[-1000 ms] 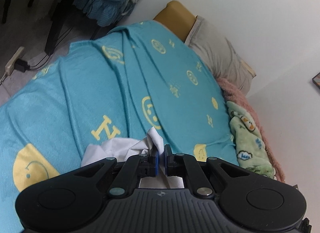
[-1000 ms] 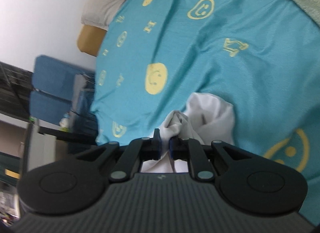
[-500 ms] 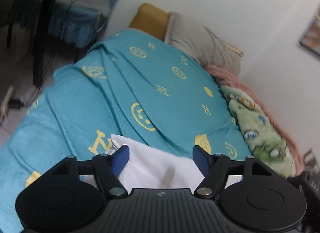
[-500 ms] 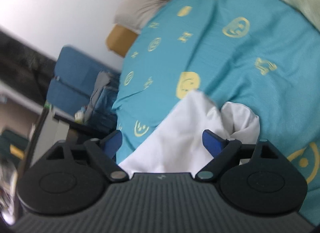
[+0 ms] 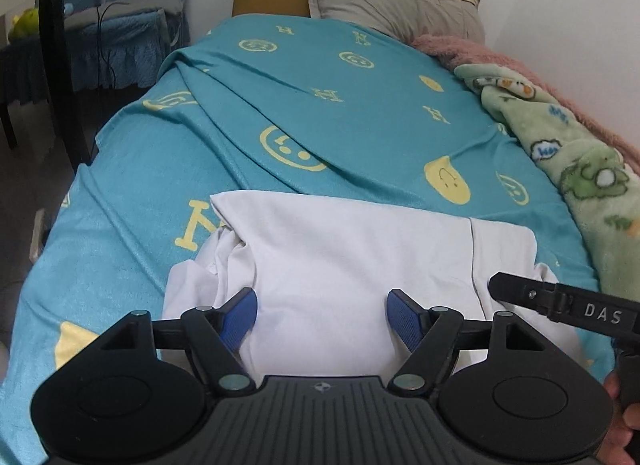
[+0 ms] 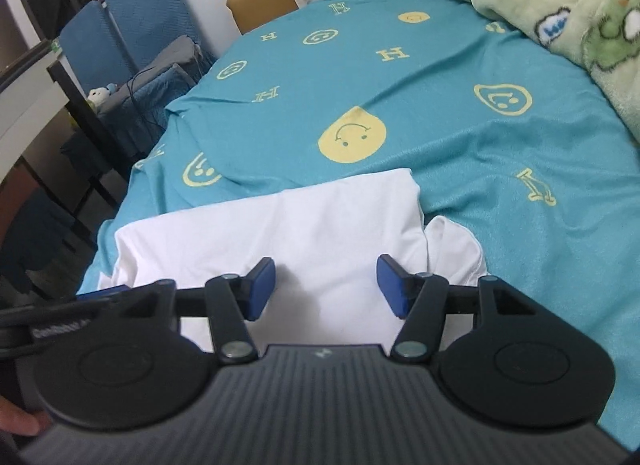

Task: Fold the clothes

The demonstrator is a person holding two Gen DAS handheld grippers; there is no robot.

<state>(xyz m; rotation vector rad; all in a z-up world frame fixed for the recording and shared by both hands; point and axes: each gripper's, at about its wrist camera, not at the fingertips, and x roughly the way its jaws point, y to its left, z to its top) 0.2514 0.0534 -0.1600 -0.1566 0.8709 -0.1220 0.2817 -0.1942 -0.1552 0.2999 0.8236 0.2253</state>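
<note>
Jaws wide above white garment (image 5: 320, 257)

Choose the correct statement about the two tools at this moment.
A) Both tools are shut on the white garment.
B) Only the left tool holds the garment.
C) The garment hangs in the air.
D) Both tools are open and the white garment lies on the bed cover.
D: the left tool and right tool both stand open, nothing between their fingers, while the white garment lies on the teal bed cover.
</note>
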